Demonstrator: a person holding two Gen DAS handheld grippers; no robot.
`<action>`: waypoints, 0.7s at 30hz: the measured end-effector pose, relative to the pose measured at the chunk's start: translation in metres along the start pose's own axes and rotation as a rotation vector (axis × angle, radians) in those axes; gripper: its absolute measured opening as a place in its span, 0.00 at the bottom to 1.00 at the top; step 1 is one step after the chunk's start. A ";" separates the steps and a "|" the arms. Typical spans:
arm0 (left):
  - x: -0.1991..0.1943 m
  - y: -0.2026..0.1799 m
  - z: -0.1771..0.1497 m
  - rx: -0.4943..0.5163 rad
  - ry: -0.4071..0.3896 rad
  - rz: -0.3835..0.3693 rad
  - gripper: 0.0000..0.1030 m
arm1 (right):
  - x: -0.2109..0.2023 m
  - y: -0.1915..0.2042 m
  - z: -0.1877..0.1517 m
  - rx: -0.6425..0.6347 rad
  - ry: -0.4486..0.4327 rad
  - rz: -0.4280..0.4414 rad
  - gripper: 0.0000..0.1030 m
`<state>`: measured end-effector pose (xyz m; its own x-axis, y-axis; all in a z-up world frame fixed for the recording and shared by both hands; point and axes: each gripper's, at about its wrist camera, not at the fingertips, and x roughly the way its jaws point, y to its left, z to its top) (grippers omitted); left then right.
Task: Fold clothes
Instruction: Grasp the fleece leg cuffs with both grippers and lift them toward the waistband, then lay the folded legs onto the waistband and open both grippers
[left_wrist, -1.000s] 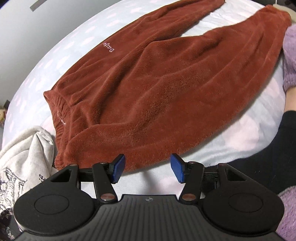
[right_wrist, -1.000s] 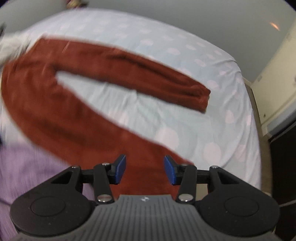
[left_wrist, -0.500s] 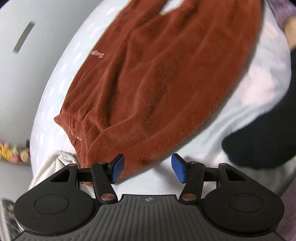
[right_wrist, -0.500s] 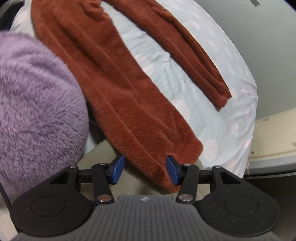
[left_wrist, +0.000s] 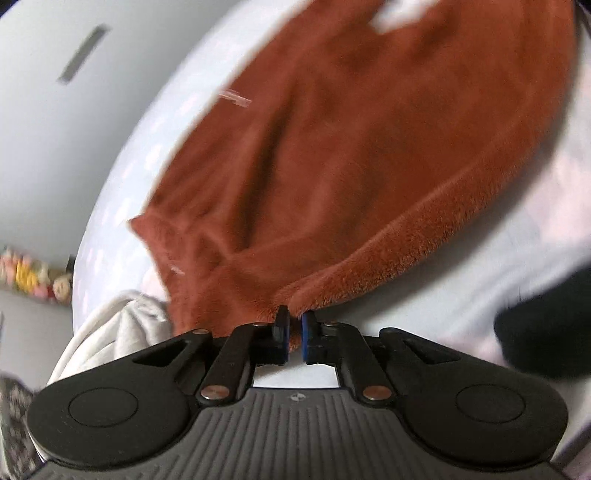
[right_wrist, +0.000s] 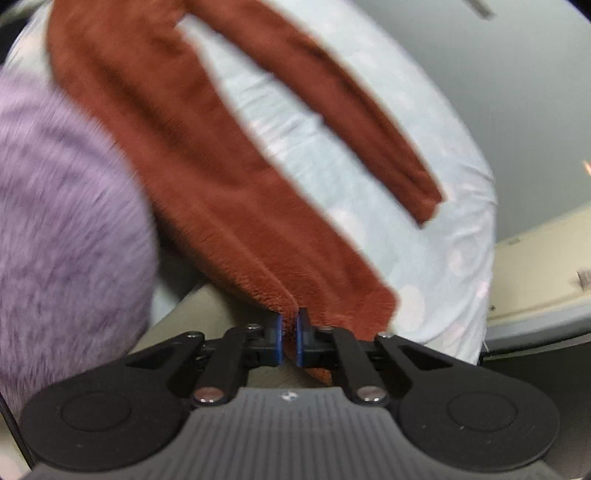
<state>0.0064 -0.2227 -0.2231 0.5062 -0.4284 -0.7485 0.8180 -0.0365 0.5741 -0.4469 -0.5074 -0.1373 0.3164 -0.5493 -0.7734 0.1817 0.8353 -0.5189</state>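
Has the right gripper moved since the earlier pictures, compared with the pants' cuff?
Yes. The right gripper came down to the near cuff of the rust fleece pants, and its fingers now pinch it.

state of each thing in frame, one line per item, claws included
left claw: shut on the waist edge of the rust fleece trousers
right claw: shut on the near leg's cuff
rust fleece trousers: spread flat on the bed sheet, legs apart, not yet folded
far leg cuff: lying free
white garment: crumpled beside the waistband
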 end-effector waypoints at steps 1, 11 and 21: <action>-0.007 0.011 0.003 -0.043 -0.020 0.008 0.04 | -0.003 -0.006 0.001 0.035 -0.020 -0.017 0.07; -0.012 0.121 0.076 -0.239 -0.095 0.042 0.03 | 0.019 -0.088 0.063 0.174 -0.087 -0.149 0.07; 0.055 0.180 0.148 -0.197 -0.037 0.054 0.03 | 0.113 -0.176 0.144 0.223 -0.068 -0.136 0.07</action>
<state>0.1411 -0.3868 -0.1114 0.5432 -0.4580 -0.7036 0.8295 0.1632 0.5341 -0.3093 -0.7130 -0.0813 0.3355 -0.6606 -0.6716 0.4250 0.7424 -0.5178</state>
